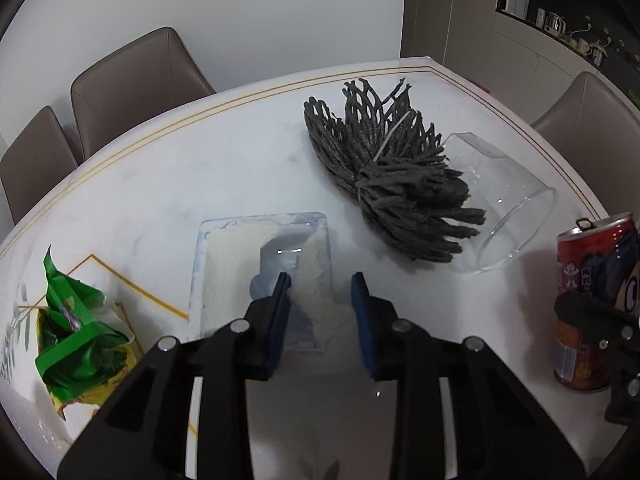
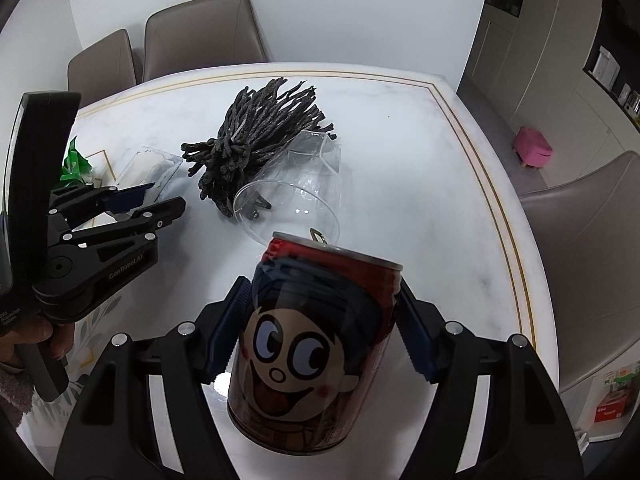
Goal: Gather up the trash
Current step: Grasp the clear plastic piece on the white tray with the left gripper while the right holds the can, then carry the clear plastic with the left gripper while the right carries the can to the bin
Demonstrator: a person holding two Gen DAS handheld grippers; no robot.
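My right gripper [image 2: 320, 320] is shut on a red cartoon-face drink can [image 2: 308, 344], tilted and held above the white marble table [image 2: 400, 160]. The can also shows in the left wrist view [image 1: 592, 304]. My left gripper [image 1: 320, 286] is open and empty, its fingers over the near end of a clear plastic tray [image 1: 264, 272] lying flat on the table. It also shows in the right wrist view [image 2: 156, 200]. A crumpled green and yellow wrapper [image 1: 76, 340] lies at the left. A dark grey foam net bundle [image 1: 392, 176] lies beside a clear plastic cup [image 1: 504, 208] on its side.
Taupe chairs stand at the far side [image 1: 132, 84] and at the right [image 2: 588, 256] of the table. A gold line runs along the table's edge [image 2: 492, 184]. A pink stool [image 2: 532, 146] stands on the floor beyond the table.
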